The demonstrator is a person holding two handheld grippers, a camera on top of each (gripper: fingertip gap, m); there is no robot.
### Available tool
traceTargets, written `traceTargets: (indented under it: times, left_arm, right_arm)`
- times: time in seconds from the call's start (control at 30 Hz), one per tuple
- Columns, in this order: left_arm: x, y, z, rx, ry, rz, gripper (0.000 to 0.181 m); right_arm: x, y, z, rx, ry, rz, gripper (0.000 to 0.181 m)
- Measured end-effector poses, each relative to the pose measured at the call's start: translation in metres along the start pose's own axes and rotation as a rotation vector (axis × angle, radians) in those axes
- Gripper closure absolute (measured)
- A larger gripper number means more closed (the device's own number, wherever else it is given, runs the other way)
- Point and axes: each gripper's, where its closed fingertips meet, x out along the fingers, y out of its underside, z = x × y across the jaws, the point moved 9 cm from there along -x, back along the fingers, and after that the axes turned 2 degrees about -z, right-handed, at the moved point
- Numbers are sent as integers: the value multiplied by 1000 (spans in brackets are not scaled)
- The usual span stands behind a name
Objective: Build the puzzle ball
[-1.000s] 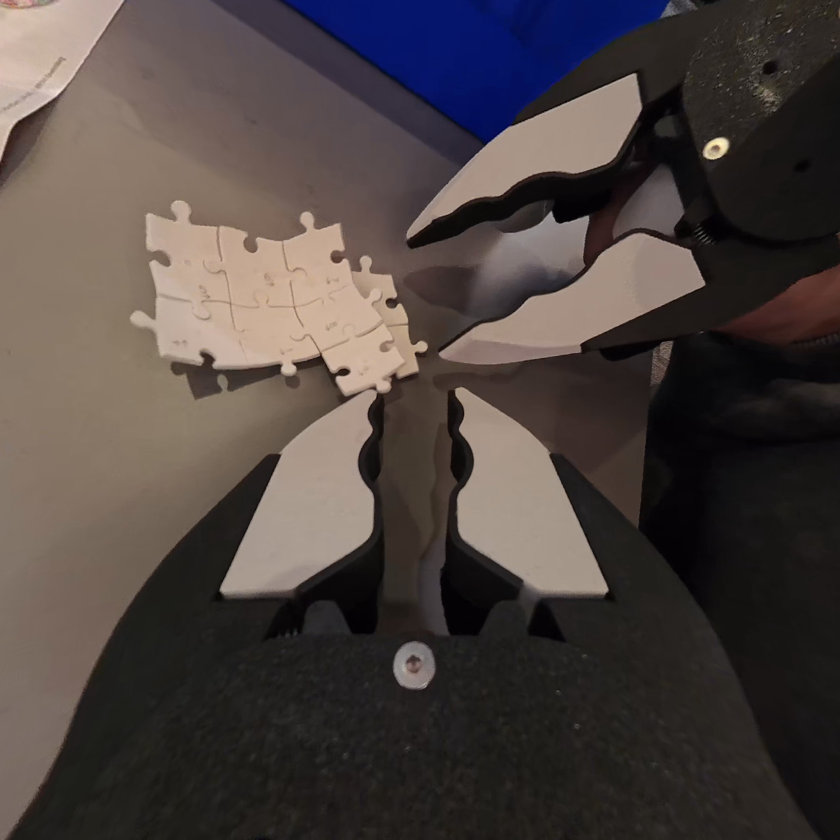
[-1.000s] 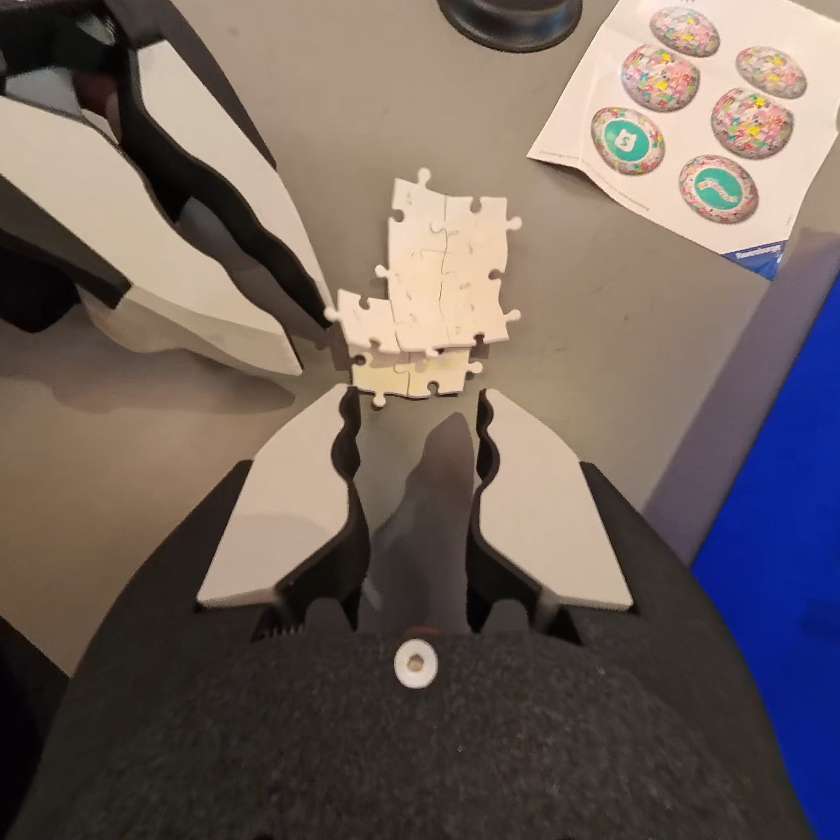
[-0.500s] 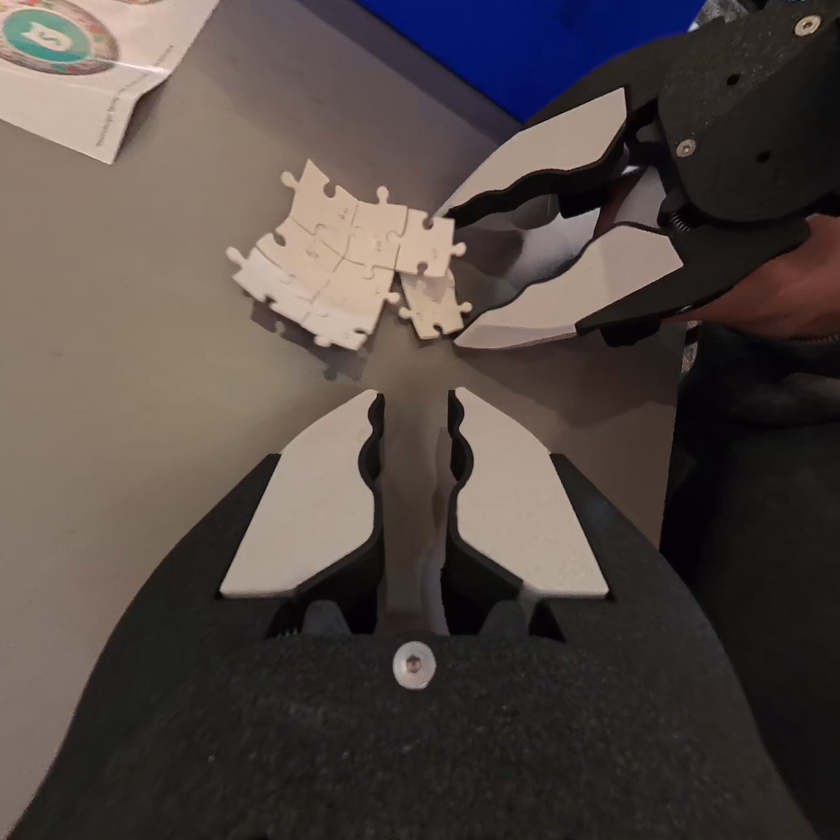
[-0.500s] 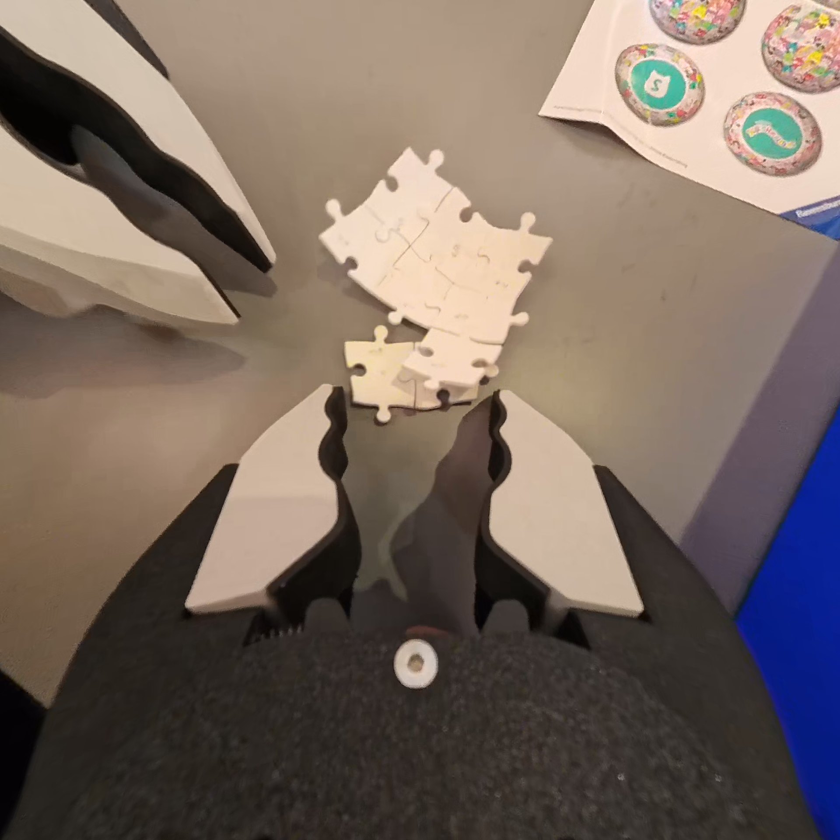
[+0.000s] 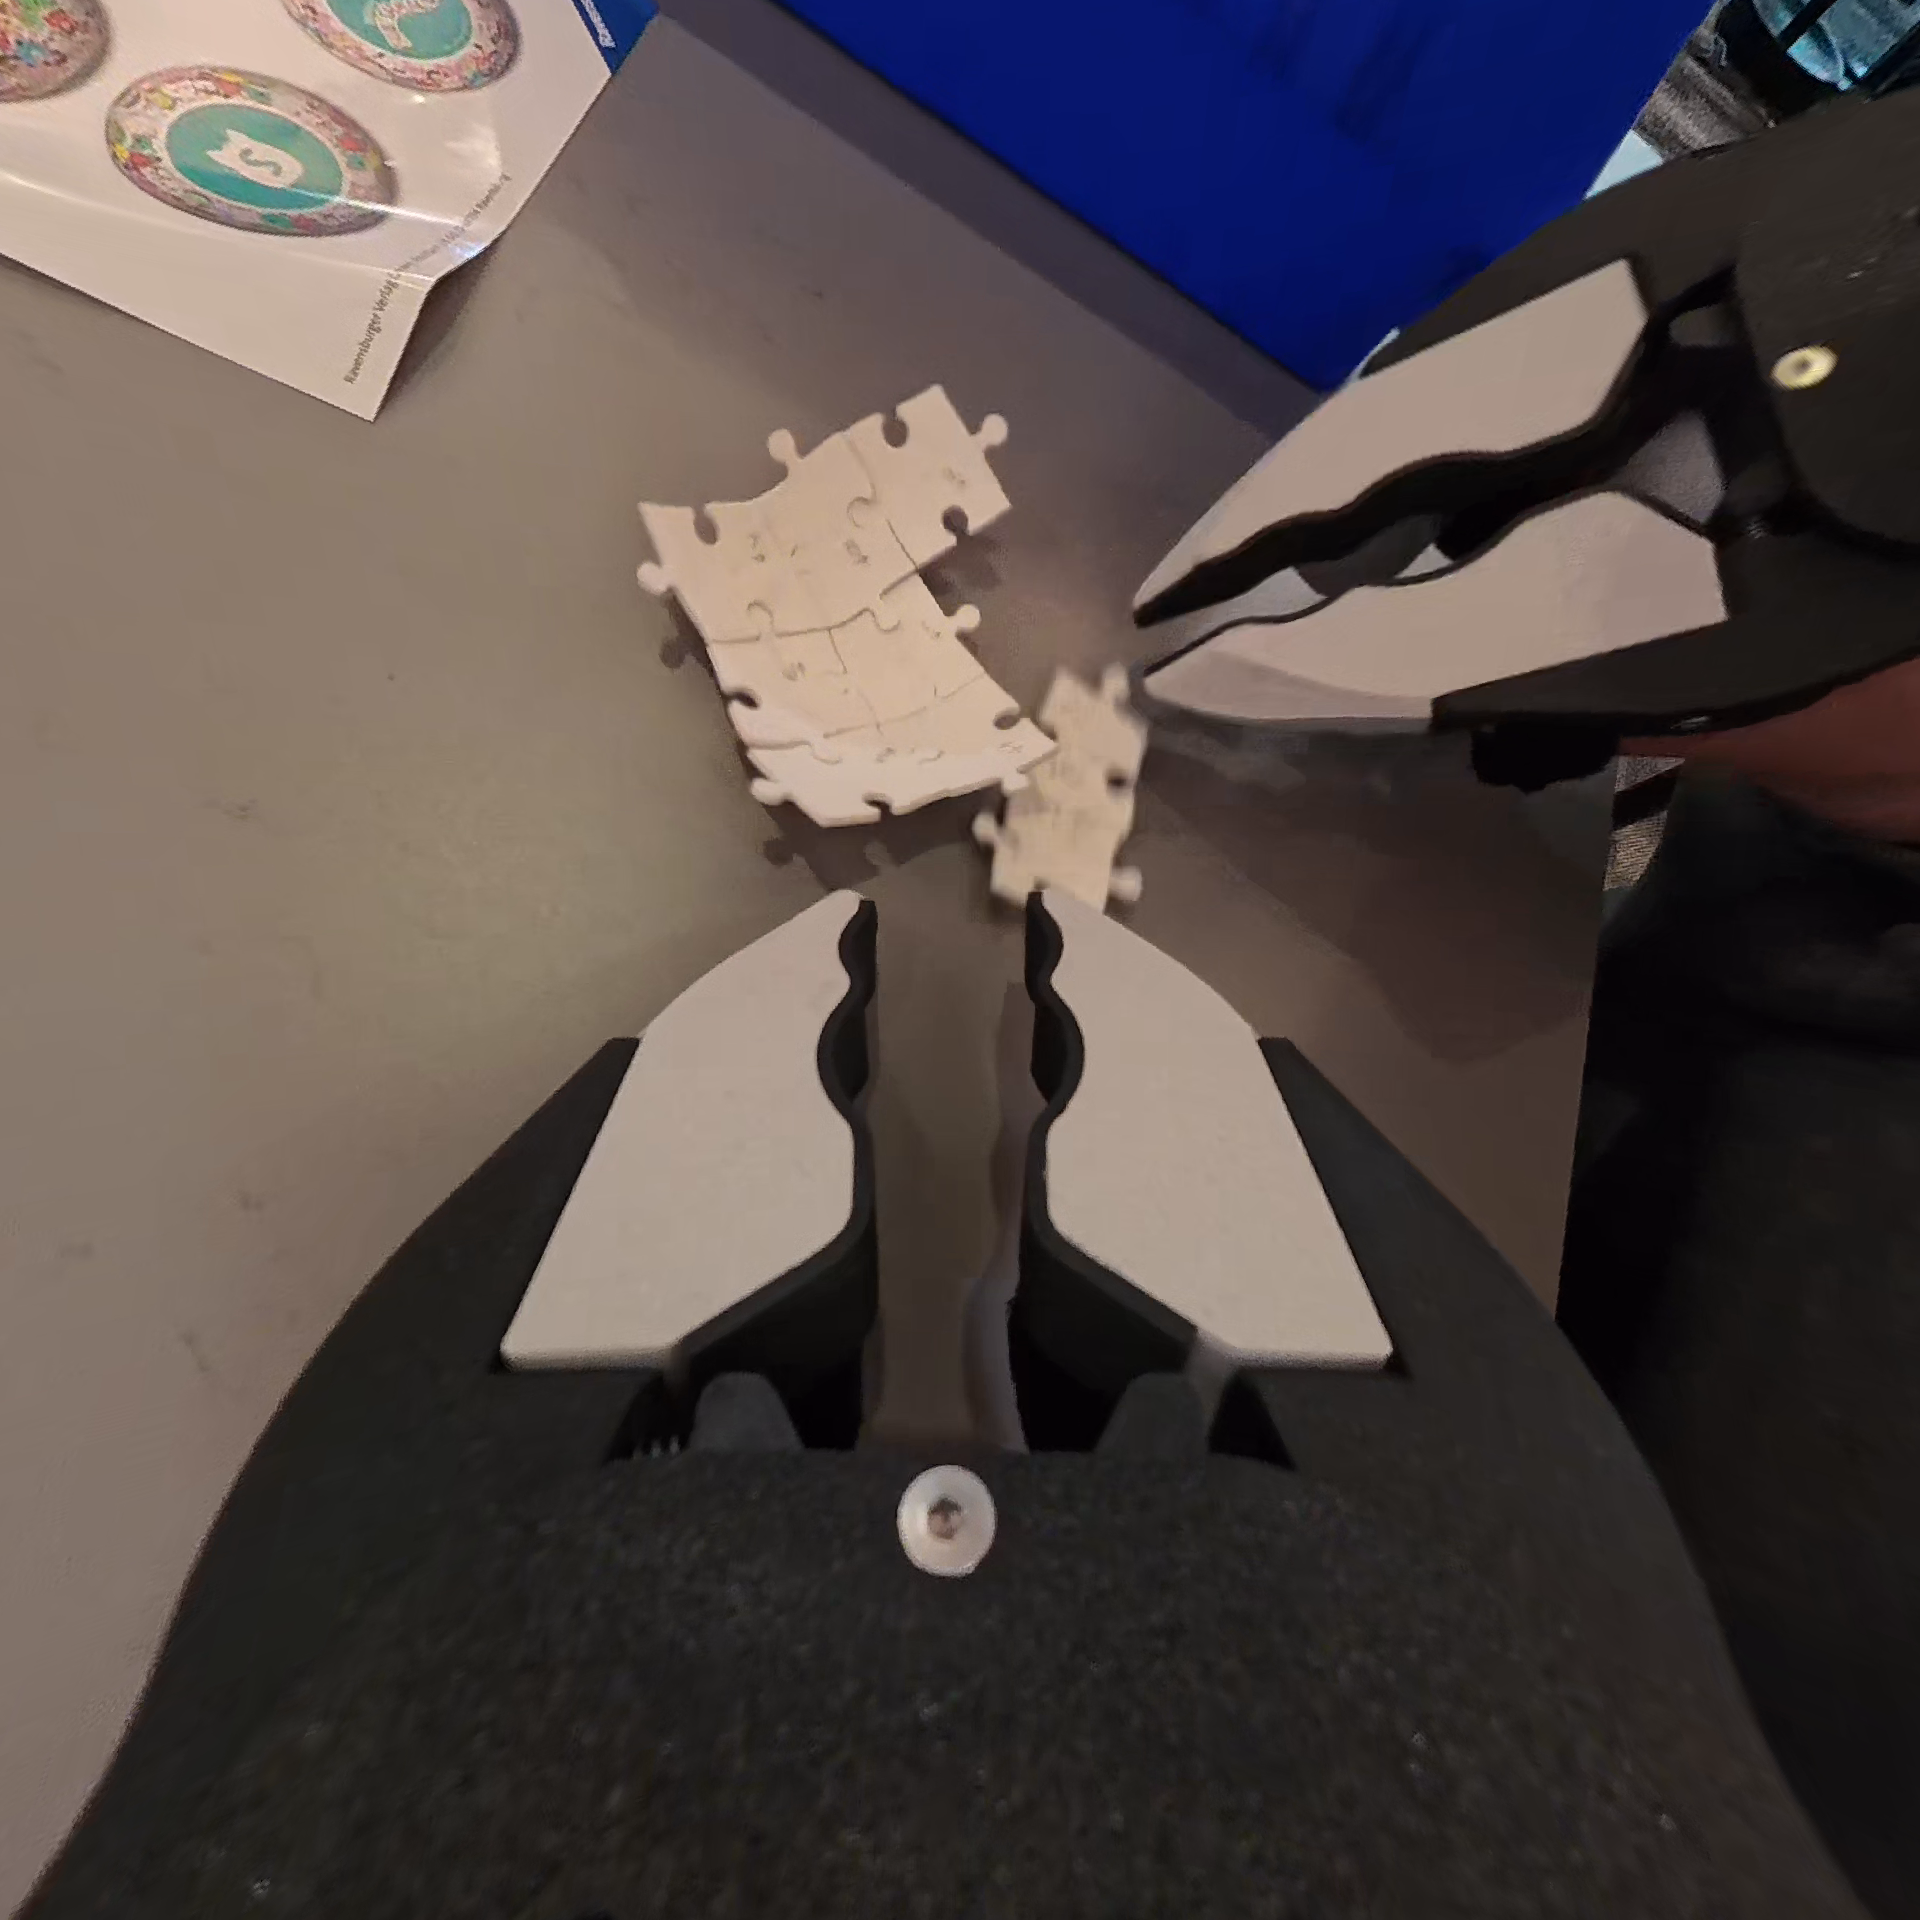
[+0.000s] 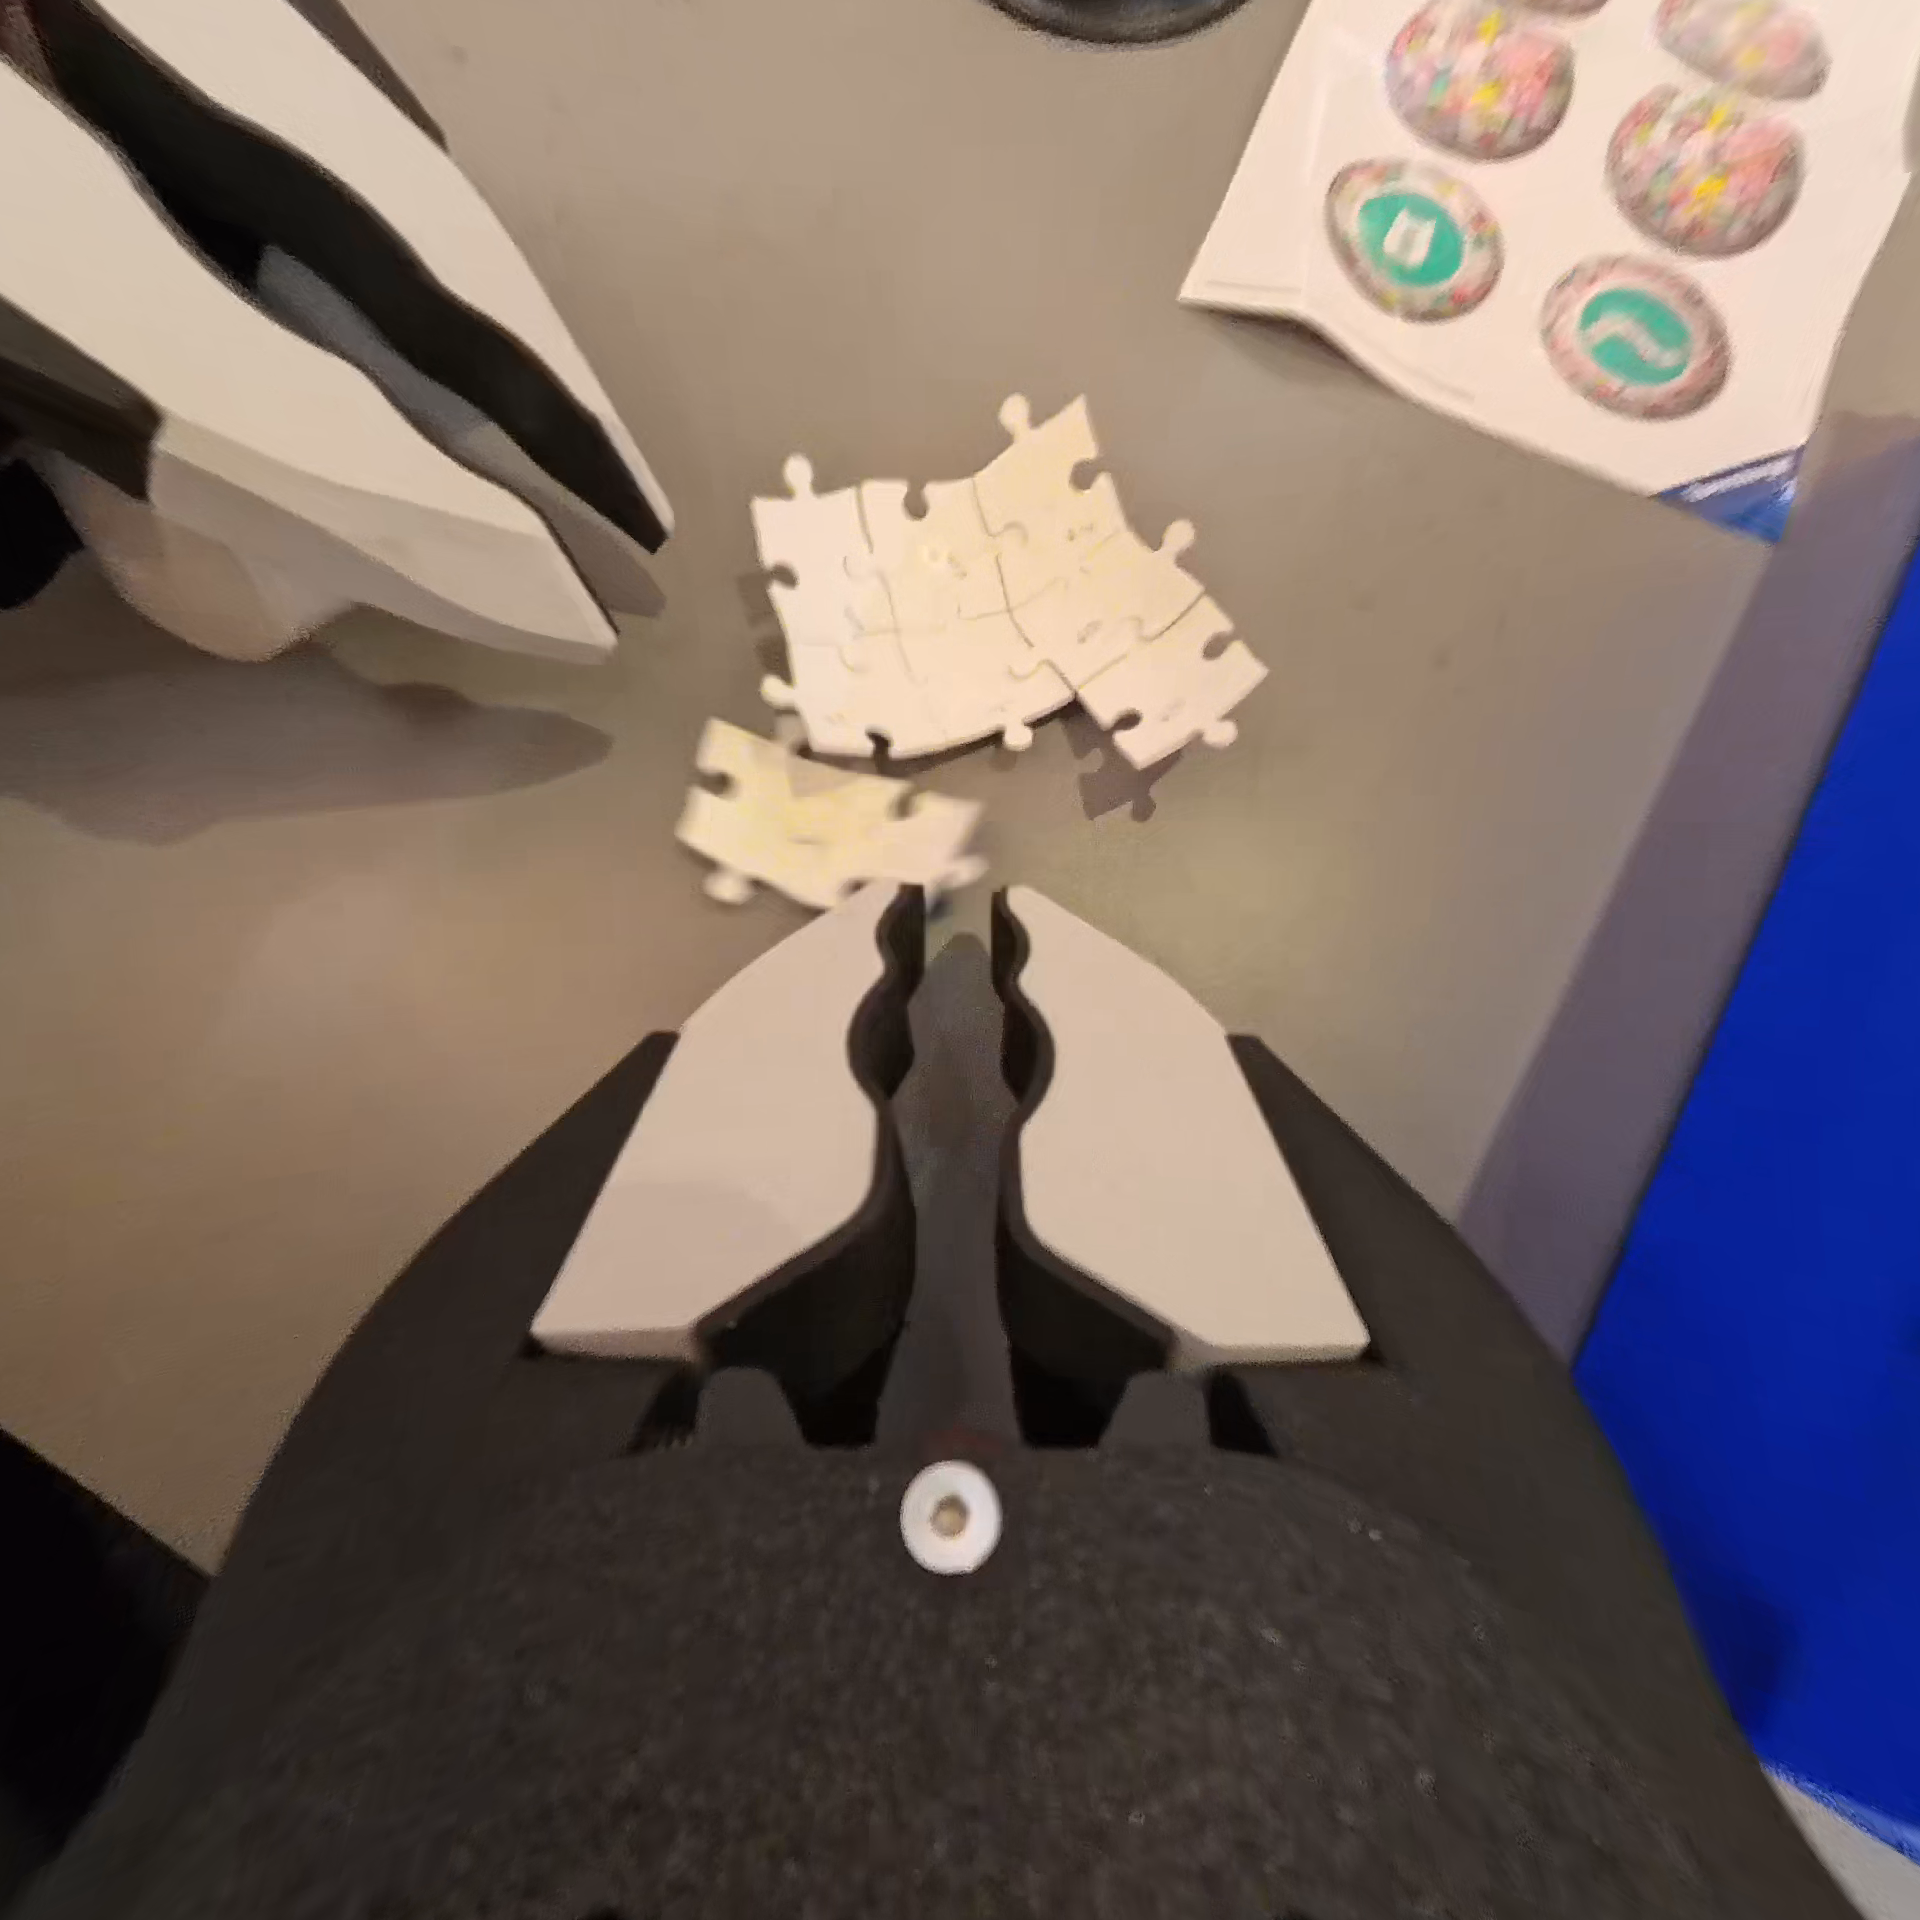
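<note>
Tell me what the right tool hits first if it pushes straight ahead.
Probably the small white two-piece puzzle fragment, lying just past the right tool. Beyond it sits the larger curved white joined puzzle section. Height above the table is unclear.

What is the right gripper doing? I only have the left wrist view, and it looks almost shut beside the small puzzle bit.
Observer: In its own view the right gripper has a narrow gap. The table shows through it and nothing is held.
Operator: Where is the small bit relative to it?
Observer: The small bit sits just past the fingertip nearer the left gripper, not between the fingers.
Operator: Is there anything beyond the big patch that I can't see?
Observer: Yes, past the big patch a dark round base stands on the table, cut off by the top of the frame.
</note>
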Motion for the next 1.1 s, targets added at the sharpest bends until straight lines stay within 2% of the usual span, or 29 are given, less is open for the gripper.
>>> traceTargets:
  times: [0.2,0.4,0.57,0.8,0.97,1.1]
  left_arm:
    - [13,-4,3,4,2,11,150]
    - [4,8,-2,19,43,93,154]
    - [3,15,-16,20,112,73,154]
    - [7,18,-35,31,145,91,154]
    - [13,20,-49,48,158,104,154]
    - [10,22,-48,75,104,125,155]
  right_arm:
    - [-3,-7,-9,-44,13,12,157]
    - [-7,-4,15,-18,-250,-24,150]
    - [0,4,27,-38,-255,0,147]
    - [1,1,24,-59,-240,10,145]
    - [4,7,23,21,-358,17,148]
    - [3,4,31,43,-438,-10,156]
